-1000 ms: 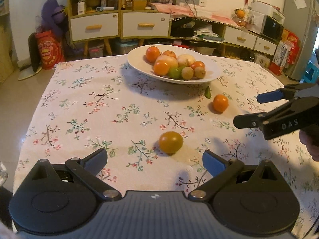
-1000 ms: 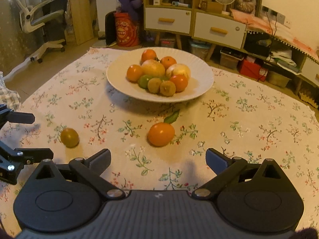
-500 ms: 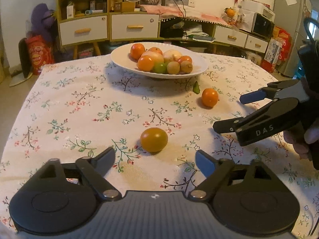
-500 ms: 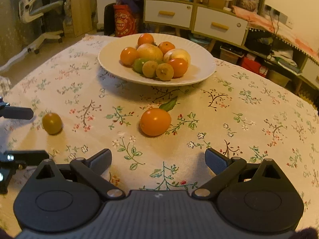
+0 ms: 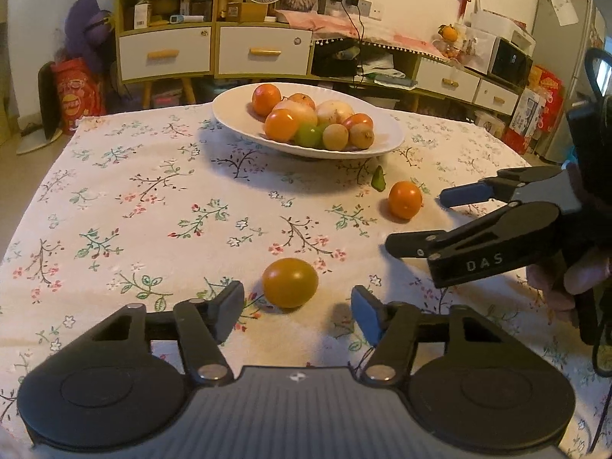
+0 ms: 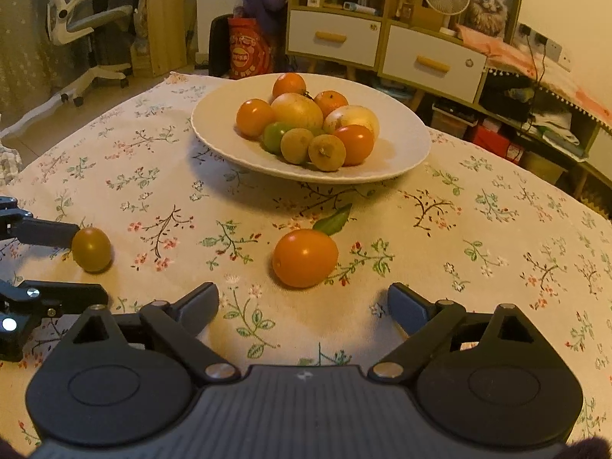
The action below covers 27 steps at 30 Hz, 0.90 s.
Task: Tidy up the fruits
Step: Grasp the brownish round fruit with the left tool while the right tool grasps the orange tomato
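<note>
Two grippers near two loose fruits
The left gripper (image 5: 297, 308) has been closing, the yellow tomato (image 5: 290, 282) just ahead between its open jaws. The right gripper (image 6: 303, 304) is also open, closing slightly; the orange (image 6: 305, 257) lies just ahead of its jaws, untouched.

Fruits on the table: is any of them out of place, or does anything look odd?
Two fruits lie loose on the tablecloth, outside the white plate: a yellow-brown fruit and an orange fruit. A loose green leaf lies beside the orange one. Nothing looks spilled or damaged.
</note>
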### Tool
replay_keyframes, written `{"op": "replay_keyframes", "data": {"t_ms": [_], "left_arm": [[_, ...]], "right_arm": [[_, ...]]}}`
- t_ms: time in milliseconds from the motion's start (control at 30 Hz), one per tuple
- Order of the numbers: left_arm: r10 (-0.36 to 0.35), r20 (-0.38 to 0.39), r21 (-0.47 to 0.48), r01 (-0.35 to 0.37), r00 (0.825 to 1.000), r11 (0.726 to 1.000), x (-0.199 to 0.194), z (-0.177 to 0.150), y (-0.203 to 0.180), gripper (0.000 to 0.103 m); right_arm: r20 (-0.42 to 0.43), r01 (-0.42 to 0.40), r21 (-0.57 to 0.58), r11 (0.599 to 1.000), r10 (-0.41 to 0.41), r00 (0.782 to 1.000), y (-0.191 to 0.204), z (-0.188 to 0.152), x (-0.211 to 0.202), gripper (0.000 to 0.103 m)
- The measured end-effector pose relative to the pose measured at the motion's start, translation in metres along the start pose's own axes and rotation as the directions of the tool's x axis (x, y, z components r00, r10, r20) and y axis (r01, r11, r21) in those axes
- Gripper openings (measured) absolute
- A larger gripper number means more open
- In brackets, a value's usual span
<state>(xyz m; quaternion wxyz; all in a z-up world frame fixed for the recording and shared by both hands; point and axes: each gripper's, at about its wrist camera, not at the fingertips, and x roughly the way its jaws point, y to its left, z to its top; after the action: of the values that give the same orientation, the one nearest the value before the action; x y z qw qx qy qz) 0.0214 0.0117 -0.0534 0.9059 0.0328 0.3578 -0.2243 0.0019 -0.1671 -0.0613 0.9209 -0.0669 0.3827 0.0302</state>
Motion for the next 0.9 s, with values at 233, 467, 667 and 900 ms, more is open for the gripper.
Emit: {"op": "replay_keyframes", "data": {"t_ms": [233, 467, 667, 900], "left_arm": [[-0.006, -0.001, -0.007, 0.006, 1.0, 1.0, 0.003, 0.003, -0.004, 0.035], [0.001, -0.003, -0.021, -0.001, 1.0, 1.0, 0.006, 0.007, -0.005, 0.027], [0.009, -0.005, -0.028, -0.009, 1.0, 1.0, 0.007, 0.009, -0.005, 0.019], [0.013, -0.007, -0.038, -0.013, 1.0, 0.999, 0.007, 0.012, -0.003, 0.014]], "right_arm": [[0.019, 0.006, -0.023, 1.0, -0.006, 1.0, 0.004, 0.005, 0.0, 0.078], [0.023, 0.009, -0.014, 1.0, -0.008, 1.0, 0.003, 0.01, 0.001, 0.066], [0.026, 0.011, -0.005, 1.0, -0.011, 1.0, 0.002, 0.013, 0.002, 0.06], [0.029, 0.011, -0.005, 1.0, -0.011, 1.0, 0.002, 0.015, 0.001, 0.052]]}}
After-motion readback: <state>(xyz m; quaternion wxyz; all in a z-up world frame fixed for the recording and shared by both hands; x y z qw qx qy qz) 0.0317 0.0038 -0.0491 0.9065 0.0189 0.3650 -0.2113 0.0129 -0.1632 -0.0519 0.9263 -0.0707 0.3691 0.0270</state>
